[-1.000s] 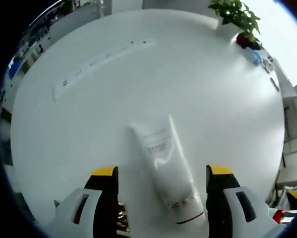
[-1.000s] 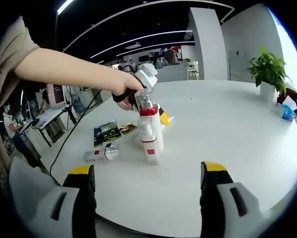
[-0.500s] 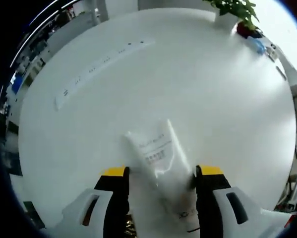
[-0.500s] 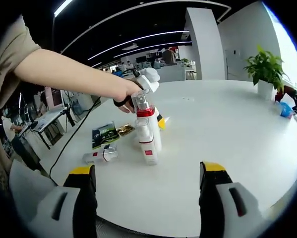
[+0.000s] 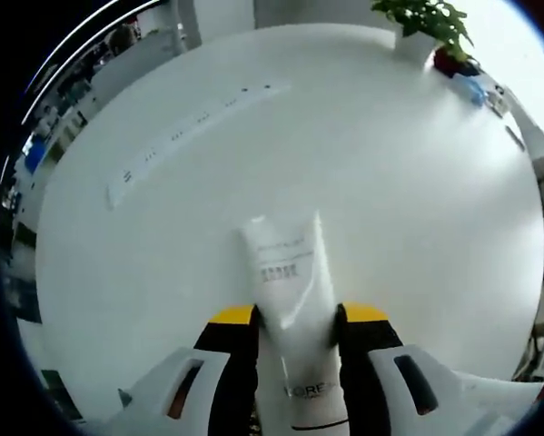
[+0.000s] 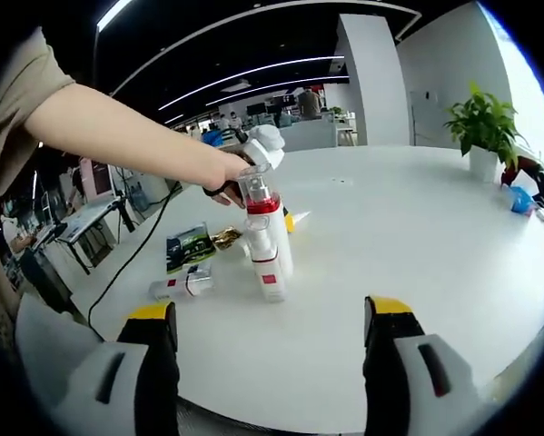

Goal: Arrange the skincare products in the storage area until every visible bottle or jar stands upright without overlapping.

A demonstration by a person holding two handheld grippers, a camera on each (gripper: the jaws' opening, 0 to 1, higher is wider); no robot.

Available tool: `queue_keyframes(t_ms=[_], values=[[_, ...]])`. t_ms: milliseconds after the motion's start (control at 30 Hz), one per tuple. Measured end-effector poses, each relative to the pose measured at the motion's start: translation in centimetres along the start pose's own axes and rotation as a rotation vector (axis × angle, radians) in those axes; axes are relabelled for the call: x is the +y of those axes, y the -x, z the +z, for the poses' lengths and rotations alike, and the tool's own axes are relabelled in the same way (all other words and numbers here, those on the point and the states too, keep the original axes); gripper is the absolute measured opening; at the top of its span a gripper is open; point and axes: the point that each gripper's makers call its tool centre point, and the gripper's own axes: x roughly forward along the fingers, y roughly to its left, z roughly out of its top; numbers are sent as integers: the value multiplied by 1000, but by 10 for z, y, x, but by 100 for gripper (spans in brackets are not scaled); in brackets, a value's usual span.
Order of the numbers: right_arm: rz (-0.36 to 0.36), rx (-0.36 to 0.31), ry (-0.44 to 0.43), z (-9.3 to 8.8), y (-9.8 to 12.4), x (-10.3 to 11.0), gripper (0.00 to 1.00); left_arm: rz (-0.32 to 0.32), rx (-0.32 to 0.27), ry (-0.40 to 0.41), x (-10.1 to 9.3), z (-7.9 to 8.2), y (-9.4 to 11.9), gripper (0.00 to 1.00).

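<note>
White squeeze tube (image 5: 294, 309): lies between the jaws of the left gripper (image 5: 296, 320), both yellow-tipped jaws pressed against its sides, pinching it; crimped end points away over the white round surface (image 5: 390, 182), printed lower body runs back toward the camera between the jaws. Long white strip (image 5: 194, 127): flat on the surface, well apart from the tube. Potted plant (image 5: 426, 23): at the far edge of the surface. Right gripper (image 6: 267, 327): jaws spread wide, nothing between them, held off the near edge of the surface. Bottles with red bands (image 6: 264, 241): upright in a close cluster on the surface, ahead of the right jaws and well apart from them. Small bottle (image 6: 181, 284): on its side, near the cluster. Green packet (image 6: 185, 245): flat, just beyond the lying bottle. Person's hand (image 6: 231, 173): on the left gripper body behind the cluster.
</note>
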Motion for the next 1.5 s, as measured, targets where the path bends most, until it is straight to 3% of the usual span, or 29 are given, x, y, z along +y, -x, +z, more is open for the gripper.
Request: queue_keyframes(t_ms=[333,433,700,933,1000,1100,1133,1500], values=[[-8,-4,-4,1,0,-2,84,-17,-27,59,2,-1,2,25],[-7,-3,-3,1,0,-1,84,-13,-74,99,4,-1,6,24],[7,-1,4,0,-1,2,84,-47,-153,114,7,9,25,24],[8,-4,-1,1,-1,1,84,-38,-215,87,15,14,43,24],[9,-6,-3,1,-1,2,84,-44,-251,80,14,16,51,24],[12,-9,-2,2,-1,2,84,-71,-377,45,8,23,68,24],[13,-9,-1,2,-1,3,84,-69,-394,45,7,22,73,24],[23,-6,19,2,-1,6,83,-53,-474,24,7,7,107,24]])
